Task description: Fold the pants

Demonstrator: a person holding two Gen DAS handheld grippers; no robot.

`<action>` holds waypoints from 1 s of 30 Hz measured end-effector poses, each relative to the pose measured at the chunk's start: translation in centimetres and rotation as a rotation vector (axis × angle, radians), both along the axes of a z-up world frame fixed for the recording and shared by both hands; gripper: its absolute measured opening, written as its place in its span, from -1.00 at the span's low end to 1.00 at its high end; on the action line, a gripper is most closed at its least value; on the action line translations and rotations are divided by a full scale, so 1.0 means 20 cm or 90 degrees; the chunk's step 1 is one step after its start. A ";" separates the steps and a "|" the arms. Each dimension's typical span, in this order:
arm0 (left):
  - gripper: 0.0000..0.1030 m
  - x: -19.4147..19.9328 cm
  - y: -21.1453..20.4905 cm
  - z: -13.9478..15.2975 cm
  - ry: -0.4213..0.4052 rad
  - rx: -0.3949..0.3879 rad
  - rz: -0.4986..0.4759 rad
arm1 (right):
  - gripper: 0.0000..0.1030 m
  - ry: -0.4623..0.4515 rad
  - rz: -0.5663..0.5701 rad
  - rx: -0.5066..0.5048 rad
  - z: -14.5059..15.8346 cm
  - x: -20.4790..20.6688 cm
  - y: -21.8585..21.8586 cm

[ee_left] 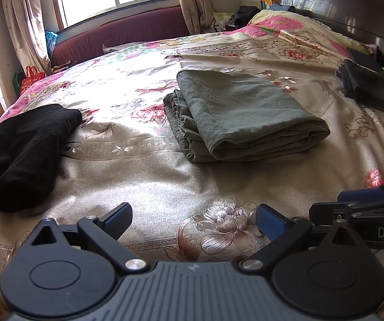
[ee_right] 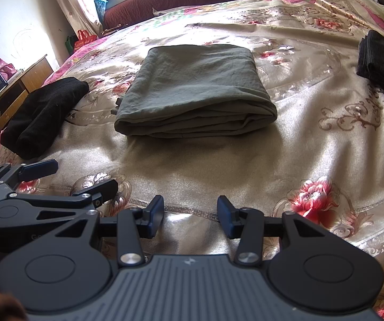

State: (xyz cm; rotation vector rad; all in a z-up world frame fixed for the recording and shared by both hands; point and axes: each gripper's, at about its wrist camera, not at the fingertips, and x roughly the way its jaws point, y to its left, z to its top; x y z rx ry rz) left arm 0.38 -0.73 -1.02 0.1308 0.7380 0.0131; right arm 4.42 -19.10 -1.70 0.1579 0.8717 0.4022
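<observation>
Olive-green pants [ee_left: 242, 115] lie mid-bed on the floral bedspread [ee_left: 149, 187], already folded into a thick rectangular bundle, layered edges toward the left in the left wrist view, rounded fold toward the camera side. Left gripper [ee_left: 193, 223] hangs low over the bedspread, near edge of bed, jaws wide apart, nothing between them. Right gripper [ee_right: 190, 212] same story: jaws parted, empty, well short of the pants; it sits just beside the left one. Both well apart from the bundle. Handling guess: thin woven cotton-like fabric, soft, light, no stiffness, wrinkles easily; layers will likely slide on each other and on the satin-looking spread, so the stack could slump if pulled by one layer. Best hold, if another fold or a move is wanted: pinch through all layers at the near fold corners, one gripper each side, lift together. Fold looks essentially done; uneven layered edges on the left could use squaring. Other stuff: black garment [ee_left: 29, 152] bunched at left, dark folded garment [ee_left: 371, 91] far right near the headboard, neither touching the pants. Containers: none on the bed; a red bag [ee_left: 33, 76] on the floor by the curtain, contents not visible.
</observation>
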 end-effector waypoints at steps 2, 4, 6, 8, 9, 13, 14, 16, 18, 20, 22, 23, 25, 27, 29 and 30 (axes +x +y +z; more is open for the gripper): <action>1.00 0.00 0.00 0.00 0.000 0.000 0.000 | -0.12 0.000 0.000 0.000 0.00 0.00 0.00; 1.00 0.00 0.00 0.00 -0.001 0.002 0.000 | -0.11 0.001 0.000 0.000 0.00 0.00 0.00; 1.00 0.00 0.00 0.00 -0.001 0.002 0.000 | -0.11 0.000 0.001 -0.001 0.00 0.00 0.01; 1.00 0.00 0.01 0.00 0.000 -0.001 0.000 | -0.11 0.001 0.001 0.000 -0.01 0.00 0.01; 1.00 0.00 0.01 0.00 0.001 -0.001 0.000 | -0.11 0.001 0.001 0.000 -0.01 0.00 0.01; 1.00 0.00 0.01 0.00 0.001 0.001 0.001 | -0.11 0.003 0.002 0.001 -0.01 0.00 0.00; 1.00 0.00 0.01 0.00 0.001 0.001 0.001 | -0.10 0.003 0.002 0.001 -0.01 0.00 0.00; 1.00 0.00 0.01 0.00 0.001 0.001 0.001 | -0.10 0.003 0.002 0.001 -0.01 0.01 0.00; 1.00 0.01 0.01 0.00 0.001 0.001 0.001 | -0.10 0.003 0.002 0.001 -0.01 0.01 0.00; 1.00 0.01 0.01 0.00 0.001 0.001 0.001 | -0.10 0.003 0.002 0.001 -0.01 0.01 0.00; 1.00 0.00 0.01 0.00 0.001 0.002 0.001 | -0.10 0.003 0.002 0.001 -0.01 0.01 0.00; 1.00 0.01 0.01 0.00 0.001 0.002 0.001 | -0.10 0.003 0.002 0.001 -0.01 0.01 0.00; 1.00 0.01 0.01 0.00 0.001 0.001 0.001 | -0.10 0.003 0.002 0.001 -0.01 0.01 0.00; 1.00 0.01 0.01 0.00 0.001 0.001 0.001 | -0.10 0.004 0.002 0.002 -0.01 0.01 0.00; 1.00 0.00 0.01 0.00 0.001 0.001 0.001 | -0.10 0.003 0.002 0.001 -0.01 0.01 0.00; 1.00 0.00 0.01 0.00 0.001 0.001 0.001 | -0.10 0.003 0.002 0.001 -0.01 0.01 0.00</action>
